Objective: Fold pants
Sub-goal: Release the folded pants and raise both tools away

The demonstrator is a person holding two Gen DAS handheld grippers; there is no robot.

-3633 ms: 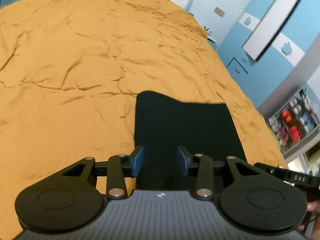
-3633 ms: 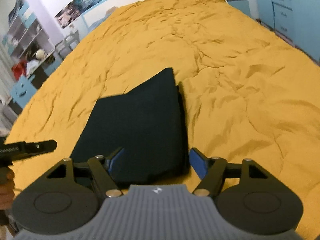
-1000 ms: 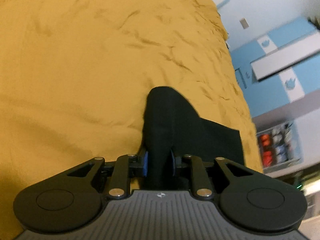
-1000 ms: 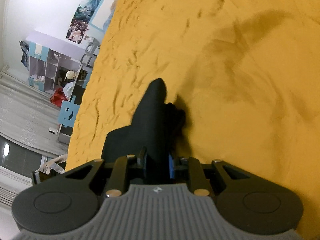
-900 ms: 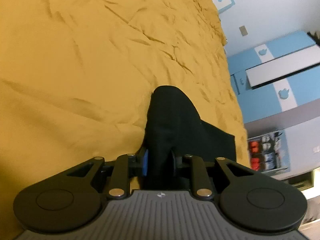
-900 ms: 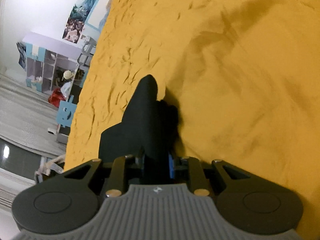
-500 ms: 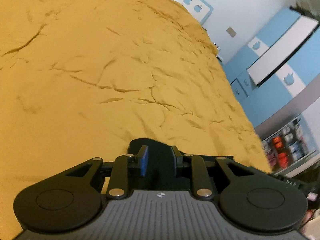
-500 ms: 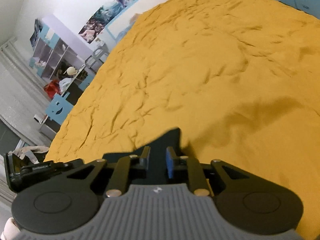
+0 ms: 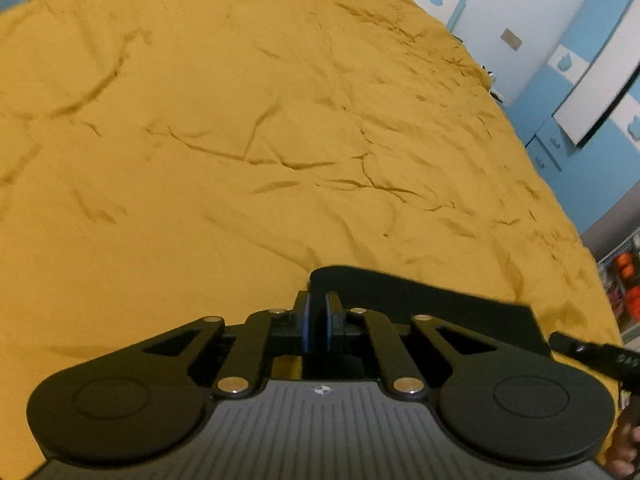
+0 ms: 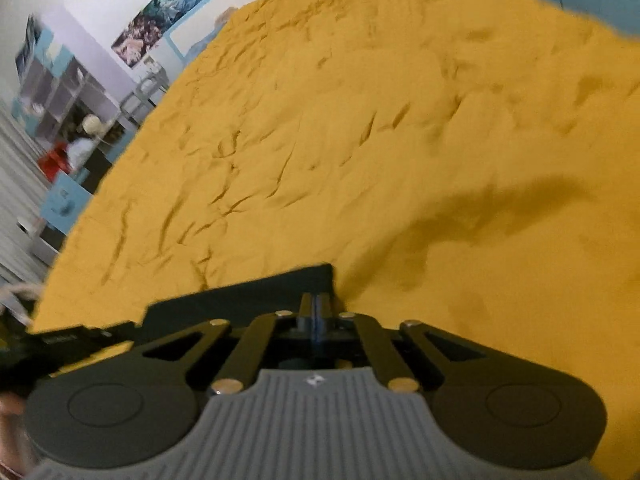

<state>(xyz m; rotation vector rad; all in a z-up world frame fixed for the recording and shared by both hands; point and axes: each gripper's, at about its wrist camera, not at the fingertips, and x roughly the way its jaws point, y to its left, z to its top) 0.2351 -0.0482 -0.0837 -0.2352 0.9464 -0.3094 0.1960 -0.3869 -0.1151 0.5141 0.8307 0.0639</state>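
The black pants [image 9: 432, 312] lie folded into a flat slab on the orange bedspread [image 9: 280, 128], just past my fingers. My left gripper [image 9: 317, 312] sits at the slab's left far corner, jaws nearly together with a thin gap; no cloth shows between the blue pads. In the right wrist view the pants [image 10: 248, 300] lie low in frame, and my right gripper [image 10: 316, 308] is shut at their right far corner, pads touching. Whether it pinches cloth is hidden.
The wrinkled orange bedspread [image 10: 360, 140] fills both views. Blue cabinets [image 9: 592, 120] stand to the right of the bed. Shelves with toys [image 10: 60, 120] stand to the left. The other gripper's tip [image 9: 592, 354] shows at the right edge.
Both grippers lifted the pants' near edge, carried it forward and laid it down. In the last half second the jaws, slightly apart then, closed up and the grippers pulled back.
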